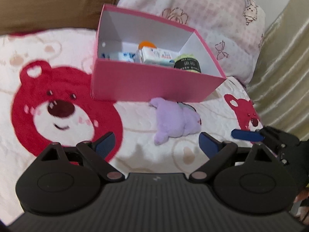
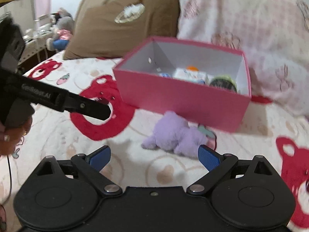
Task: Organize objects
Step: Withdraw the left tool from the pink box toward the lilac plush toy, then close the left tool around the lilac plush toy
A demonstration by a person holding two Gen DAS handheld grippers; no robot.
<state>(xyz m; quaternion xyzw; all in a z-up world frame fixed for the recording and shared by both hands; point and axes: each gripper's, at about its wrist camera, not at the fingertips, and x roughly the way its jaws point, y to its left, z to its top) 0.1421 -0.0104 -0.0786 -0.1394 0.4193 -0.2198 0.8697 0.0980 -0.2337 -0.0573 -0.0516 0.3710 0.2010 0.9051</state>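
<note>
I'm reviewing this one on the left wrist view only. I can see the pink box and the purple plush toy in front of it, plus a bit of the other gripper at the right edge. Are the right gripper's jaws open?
Observer: Yes. In the right wrist view the right gripper has its jaws wide apart, with nothing between them.
Operator: Is anything beside the purple plush toy that I can't see?
Observer: A thin red cord runs along its right side, next to a small teal piece.
Operator: What lies past the left end of the bed?
Observer: A grey stuffed toy in a pink top sits beyond the brown pillow.
</note>
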